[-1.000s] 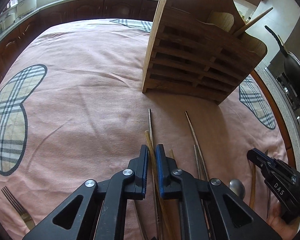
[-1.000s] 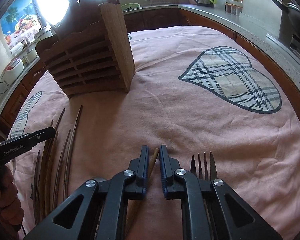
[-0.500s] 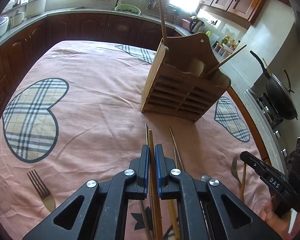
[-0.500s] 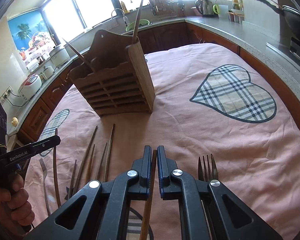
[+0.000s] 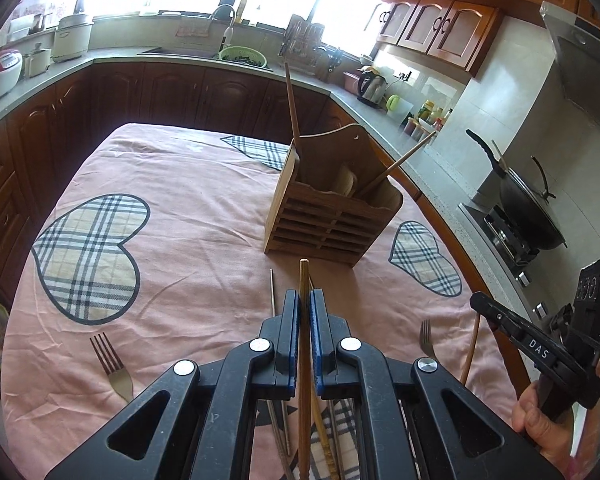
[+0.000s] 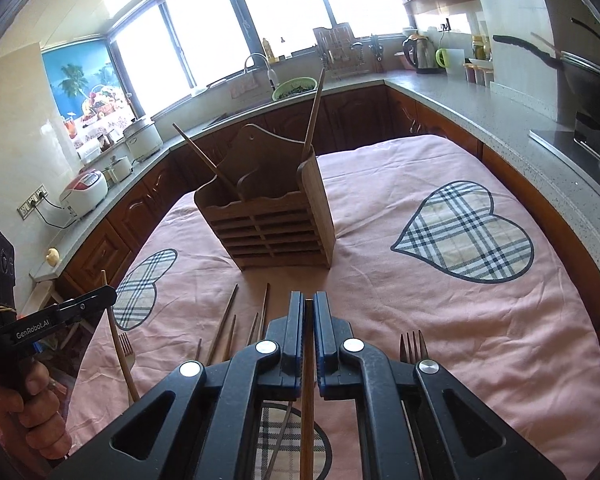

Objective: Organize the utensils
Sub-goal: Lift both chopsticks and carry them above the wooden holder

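1. We see the left gripper [image 5: 304, 320]: black arms, blue pads, round silver screws.
2. The right gripper [image 6: 307, 322] looks the same.
3. Bare hand [image 6: 40, 412] skin shows; white "GenRobot.AI" and "DAS" markings.

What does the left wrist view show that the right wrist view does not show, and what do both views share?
Only the left wrist view: the left gripper shut on a wooden chopstick, and a fork to its left on the cloth.

Only the right wrist view: the right gripper shut on its own chopstick, and a palm-tree picture at the window.

Both: the wooden utensil holder with two sticks inside, loose chopsticks before it, and the pink cloth.
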Demonstrator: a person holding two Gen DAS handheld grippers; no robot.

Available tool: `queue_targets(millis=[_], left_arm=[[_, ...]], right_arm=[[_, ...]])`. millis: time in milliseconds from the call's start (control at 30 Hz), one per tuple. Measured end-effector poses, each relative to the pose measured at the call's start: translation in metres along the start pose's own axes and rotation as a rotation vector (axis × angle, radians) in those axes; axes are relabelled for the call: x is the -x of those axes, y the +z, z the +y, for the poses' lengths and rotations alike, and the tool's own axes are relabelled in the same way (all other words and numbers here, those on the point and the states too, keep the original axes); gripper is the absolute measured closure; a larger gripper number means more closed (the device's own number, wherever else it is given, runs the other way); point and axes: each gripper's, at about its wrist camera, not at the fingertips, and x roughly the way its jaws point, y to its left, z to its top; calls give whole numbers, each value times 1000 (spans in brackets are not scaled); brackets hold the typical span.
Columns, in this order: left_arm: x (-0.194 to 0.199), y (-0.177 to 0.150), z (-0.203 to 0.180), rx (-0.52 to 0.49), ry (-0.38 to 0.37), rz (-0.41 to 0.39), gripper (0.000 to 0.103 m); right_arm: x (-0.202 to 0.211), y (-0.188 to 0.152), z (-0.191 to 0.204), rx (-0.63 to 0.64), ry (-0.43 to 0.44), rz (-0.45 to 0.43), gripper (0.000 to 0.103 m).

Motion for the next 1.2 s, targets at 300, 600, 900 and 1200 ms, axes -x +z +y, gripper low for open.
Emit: queue_targets(millis=[300, 600, 900, 1200], left_arm=[[41, 0, -4, -17, -18, -64, 99], [65, -2, -7, -37, -23, -112, 99], [73, 4, -7, -43, -35, -148, 99], [75, 15, -4, -44, -48, -200, 99]], right_arm=[[27, 7, 8, 10, 16, -66, 99], [48, 18, 18, 29, 32, -126, 99], [65, 30, 22, 35, 41, -191, 99], [71, 48, 21, 37, 44, -255, 99]])
